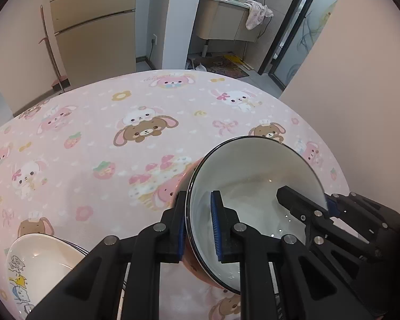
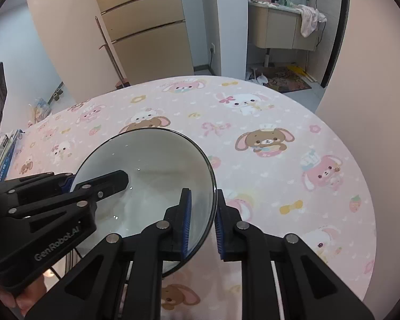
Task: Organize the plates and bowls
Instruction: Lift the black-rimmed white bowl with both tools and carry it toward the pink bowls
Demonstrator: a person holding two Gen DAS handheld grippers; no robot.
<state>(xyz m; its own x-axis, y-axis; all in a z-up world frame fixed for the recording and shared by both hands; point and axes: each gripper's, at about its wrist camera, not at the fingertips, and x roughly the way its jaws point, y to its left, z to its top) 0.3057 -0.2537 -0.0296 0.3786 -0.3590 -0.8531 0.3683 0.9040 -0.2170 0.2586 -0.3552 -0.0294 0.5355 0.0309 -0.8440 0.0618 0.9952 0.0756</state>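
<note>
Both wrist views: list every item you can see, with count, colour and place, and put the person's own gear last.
Bowl: one, white inside with a dark rim and pinkish outside, tilted above the table, gripped at opposite rim edges.
Plate: one, cream with cartoon figures on the rim, near left table edge; whether more lie under it cannot be told.
Tablecloth: one, pink with bunny and bear prints, covering the round table.
Cabinet: one, beige, behind the table.
Towel: one, pale pink, hanging at the far vanity.
Left gripper: black, blue pads, clamped on the bowl rim.
Right gripper: black, blue pads, astride the opposite rim.
</note>
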